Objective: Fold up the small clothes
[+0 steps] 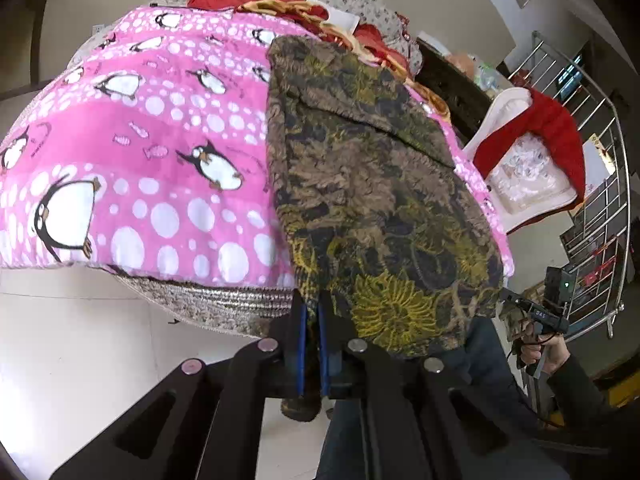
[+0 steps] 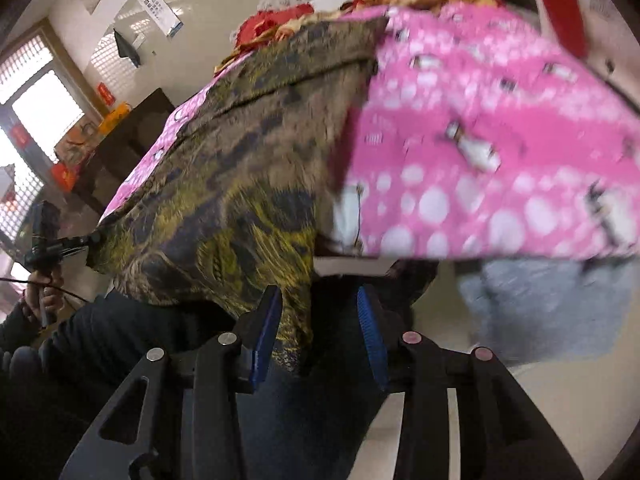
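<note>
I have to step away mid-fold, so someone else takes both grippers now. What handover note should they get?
Left gripper: shut on the near edge of the floral garment.
Right gripper: jaws apart, a hanging corner of that garment between them but not pinched.
Garment: lies lengthwise on the pink penguin blanket, its near end hanging over the bed's edge.
Done: the garment looks laid out, with a crease across its far part.
Left: regrip with the right, finish the fold, set it flat.

Both grippers have black slotted linkage arms with round silver rivets (image 1: pixel 357 345) and blue ribbed fingers (image 2: pixel 370 312). The person wears a dark sleeve (image 1: pixel 576 384) and dark blue trousers (image 2: pixel 312 420).
</note>
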{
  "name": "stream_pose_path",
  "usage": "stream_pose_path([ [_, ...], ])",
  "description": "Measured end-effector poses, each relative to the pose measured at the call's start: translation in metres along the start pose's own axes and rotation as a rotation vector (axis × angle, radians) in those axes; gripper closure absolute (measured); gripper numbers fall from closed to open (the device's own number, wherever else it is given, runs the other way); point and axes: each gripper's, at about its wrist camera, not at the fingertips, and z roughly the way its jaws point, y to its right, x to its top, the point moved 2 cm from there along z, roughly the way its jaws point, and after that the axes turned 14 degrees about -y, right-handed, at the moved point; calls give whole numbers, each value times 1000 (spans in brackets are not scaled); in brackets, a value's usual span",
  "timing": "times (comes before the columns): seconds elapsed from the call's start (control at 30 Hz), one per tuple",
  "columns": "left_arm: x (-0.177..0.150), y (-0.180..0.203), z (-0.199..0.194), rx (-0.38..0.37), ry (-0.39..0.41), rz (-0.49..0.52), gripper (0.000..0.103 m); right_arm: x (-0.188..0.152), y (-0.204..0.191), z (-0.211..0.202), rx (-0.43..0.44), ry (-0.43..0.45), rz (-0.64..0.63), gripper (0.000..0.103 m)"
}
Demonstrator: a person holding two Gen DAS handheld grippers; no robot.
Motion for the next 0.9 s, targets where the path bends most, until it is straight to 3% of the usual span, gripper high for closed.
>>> stream_pose_path([
  [0.17,-2,-1,3,9,-9,-2,96,1,4,12,124,5,-26,60],
  [0.27,-3,-5,4,8,-9,-17,86,6,-4,21,153,-23,-68,60],
  [0.37,-4,-7,6,6,-15,-25,86,10,-13,34,158,-70,-100,63],
  [0.4,-5,-8,6,5,-16,-27,86,10,-17,36,154,-72,-112,75],
  [0.43,-5,-9,6,1,-16,-29,86,9,-19,35,158,-70,-119,93],
  [0.57,-7,-10,5,-27,-22,-24,82,6,-23,15,165,-6,-119,96],
  [0.73,-8,-12,7,-84,-21,-41,68,1,-28,-31,200,94,-118,97],
  [0.9,-7,-12,11,-107,-31,-34,66,8,-33,-72,244,192,-102,97],
])
